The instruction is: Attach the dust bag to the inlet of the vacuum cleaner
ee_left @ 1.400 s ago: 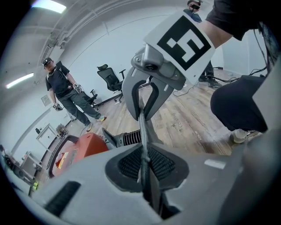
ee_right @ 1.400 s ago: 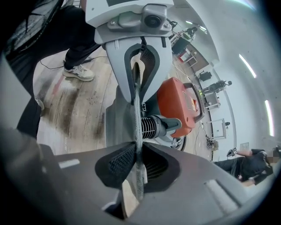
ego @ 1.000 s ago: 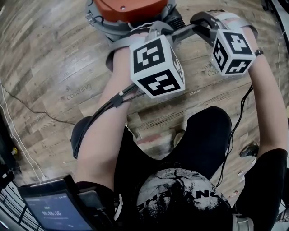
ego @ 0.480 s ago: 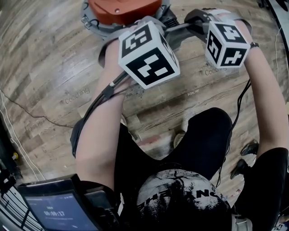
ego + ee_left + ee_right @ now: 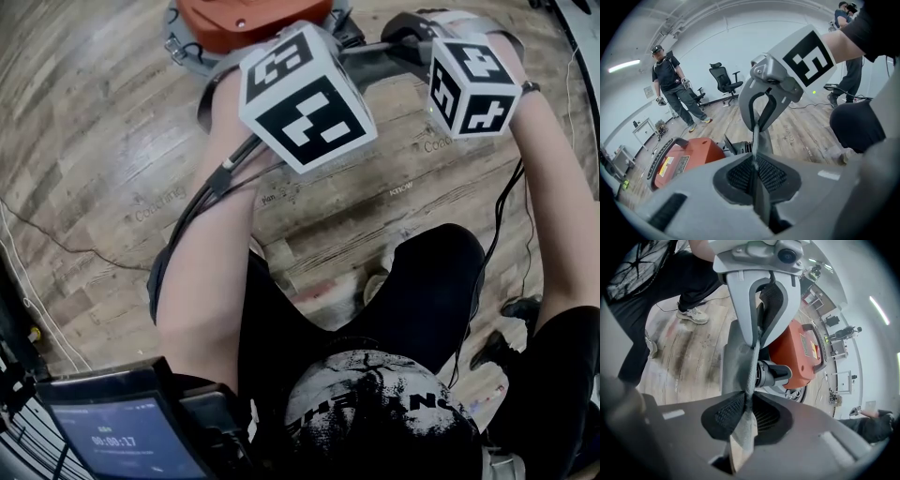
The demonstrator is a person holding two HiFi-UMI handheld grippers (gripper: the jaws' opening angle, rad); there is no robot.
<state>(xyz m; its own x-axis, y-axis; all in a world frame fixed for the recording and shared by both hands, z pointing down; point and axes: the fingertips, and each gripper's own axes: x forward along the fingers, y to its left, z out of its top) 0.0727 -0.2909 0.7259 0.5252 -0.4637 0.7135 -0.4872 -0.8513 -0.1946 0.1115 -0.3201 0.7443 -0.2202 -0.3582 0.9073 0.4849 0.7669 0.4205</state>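
The left gripper (image 5: 754,164) has jaws just closed on the dust bag (image 5: 736,362), the right gripper (image 5: 746,397) has jaws pinching it too, so best push it slowly, straight onto the far black inlet (image 5: 776,373).

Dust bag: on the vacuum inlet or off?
Off, it seems: the dust bag hangs flat before the black inlet, whose tube shows bare.

The screen (image 5: 122,439) shows 00:00:17; the floor (image 5: 89,131) reads "Coaching".

Matt cloth dust bag (image 5: 735,359), glossy plastic vacuum cleaner (image 5: 802,350).
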